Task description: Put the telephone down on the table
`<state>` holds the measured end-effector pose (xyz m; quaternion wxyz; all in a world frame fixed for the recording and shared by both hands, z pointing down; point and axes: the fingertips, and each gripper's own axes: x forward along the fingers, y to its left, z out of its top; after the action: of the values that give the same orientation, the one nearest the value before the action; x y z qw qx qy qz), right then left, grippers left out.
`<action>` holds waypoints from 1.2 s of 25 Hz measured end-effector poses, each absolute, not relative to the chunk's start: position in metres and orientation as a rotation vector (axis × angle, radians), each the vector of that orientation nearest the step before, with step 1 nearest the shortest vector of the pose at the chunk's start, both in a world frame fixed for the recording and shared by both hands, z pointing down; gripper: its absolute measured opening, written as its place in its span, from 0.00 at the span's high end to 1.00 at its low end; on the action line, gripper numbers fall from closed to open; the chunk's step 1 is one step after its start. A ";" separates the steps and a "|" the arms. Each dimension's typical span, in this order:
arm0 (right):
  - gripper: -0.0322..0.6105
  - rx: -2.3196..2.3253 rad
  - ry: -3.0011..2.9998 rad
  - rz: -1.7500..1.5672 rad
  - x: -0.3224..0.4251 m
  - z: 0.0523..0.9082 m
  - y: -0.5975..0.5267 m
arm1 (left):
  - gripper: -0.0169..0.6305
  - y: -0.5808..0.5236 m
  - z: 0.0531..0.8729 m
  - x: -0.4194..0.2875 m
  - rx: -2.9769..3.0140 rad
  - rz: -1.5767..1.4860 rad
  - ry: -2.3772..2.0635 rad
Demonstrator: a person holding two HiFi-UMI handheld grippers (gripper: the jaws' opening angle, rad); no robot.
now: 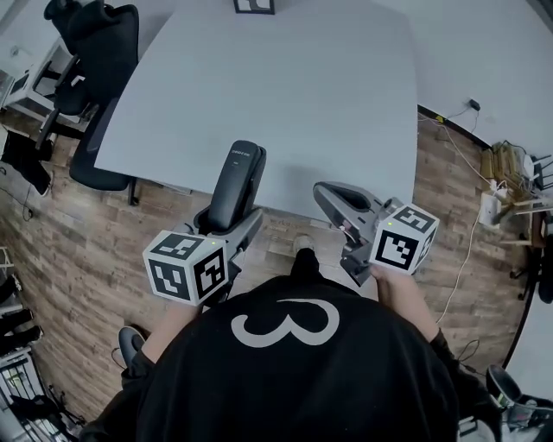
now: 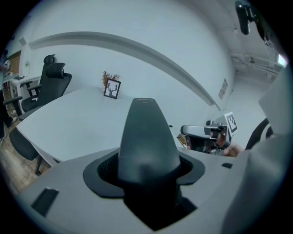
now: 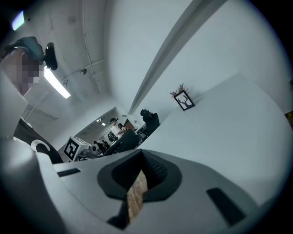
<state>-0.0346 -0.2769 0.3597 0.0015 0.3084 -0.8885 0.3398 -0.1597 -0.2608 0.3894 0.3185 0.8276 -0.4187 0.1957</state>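
Note:
A black telephone handset stands nearly upright in my left gripper, whose jaws are shut on its lower part. It hangs over the near edge of the pale grey table. In the left gripper view the telephone fills the space between the pads and hides them, with the table beyond. My right gripper hovers just right of it by the same edge, shut and empty. In the right gripper view its pads meet with only a sliver of floor showing.
A small framed picture stands at the table's far edge. A black office chair sits at the table's left corner. Cables and a power strip lie on the wood floor to the right.

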 end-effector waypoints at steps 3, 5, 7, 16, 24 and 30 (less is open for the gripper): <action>0.94 0.959 -2.792 1.073 -0.022 0.359 -0.305 | 0.53 -0.289 0.388 -0.148 2.175 0.519 -1.109; 0.94 0.957 -2.791 1.084 -0.014 0.360 -0.321 | 0.53 -0.308 0.387 -0.142 2.174 0.529 -1.110; 0.94 0.952 -2.788 1.100 -0.007 0.362 -0.337 | 0.53 -0.326 0.386 -0.136 2.174 0.539 -1.116; 0.94 0.943 -2.790 1.132 0.018 0.372 -0.379 | 0.53 -0.381 0.387 -0.115 2.178 0.560 -1.144; 0.94 0.956 -2.775 1.175 0.045 0.382 -0.417 | 0.53 -0.432 0.395 -0.091 2.177 0.604 -1.153; 0.94 0.981 -2.745 1.213 0.060 0.394 -0.428 | 0.53 -0.464 0.416 -0.088 2.166 0.638 -1.153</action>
<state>0.0604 -0.4283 0.3945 -0.0080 0.3107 -0.8694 0.3840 -0.0885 -0.4639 0.4157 0.2988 0.8154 -0.4339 0.2401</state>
